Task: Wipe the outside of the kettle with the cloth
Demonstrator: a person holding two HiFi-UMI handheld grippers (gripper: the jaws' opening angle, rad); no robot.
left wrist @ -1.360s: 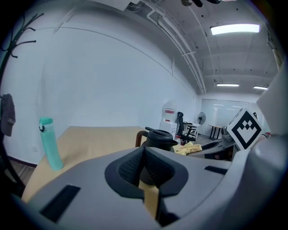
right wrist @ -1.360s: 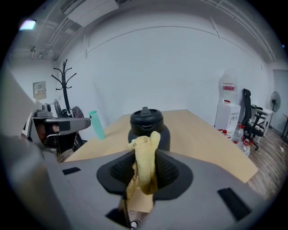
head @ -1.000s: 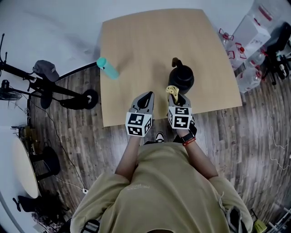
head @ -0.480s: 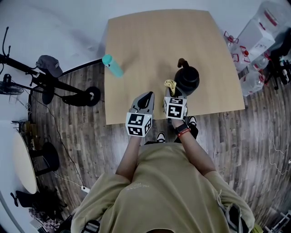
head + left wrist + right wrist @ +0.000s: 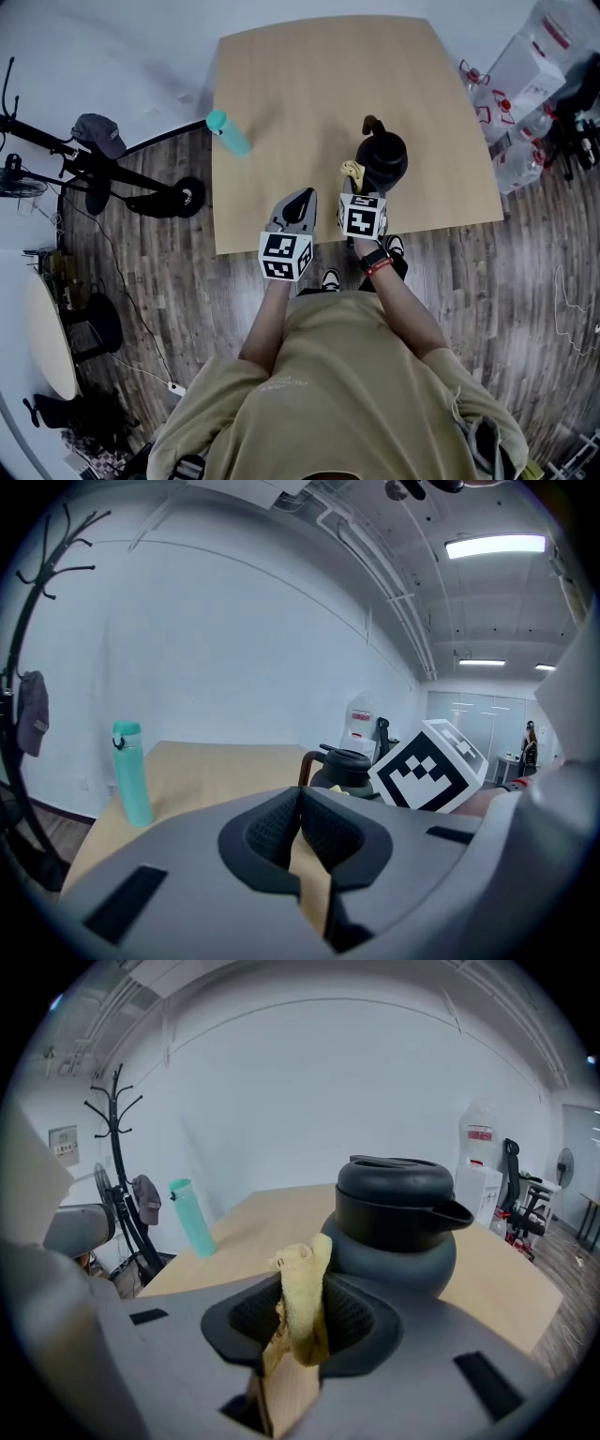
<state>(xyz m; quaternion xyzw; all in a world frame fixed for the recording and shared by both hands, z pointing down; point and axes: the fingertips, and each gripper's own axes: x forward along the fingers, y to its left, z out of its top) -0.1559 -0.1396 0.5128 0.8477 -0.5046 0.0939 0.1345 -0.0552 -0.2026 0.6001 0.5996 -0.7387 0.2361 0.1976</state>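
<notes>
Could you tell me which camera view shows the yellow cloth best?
The right gripper view: the cloth sits large, pinched in the right gripper. The head view shows only a yellow tuft by the kettle; the left gripper view, almost nothing.

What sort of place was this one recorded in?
Most likely an office or a lab room: a bare wooden table on wood-look flooring, ceiling strip lights, a coat stand with a cap on it, and an office chair.

The kettle is matt black, the cloth fuzzy yellow fabric, the table smooth pale wood.
</notes>
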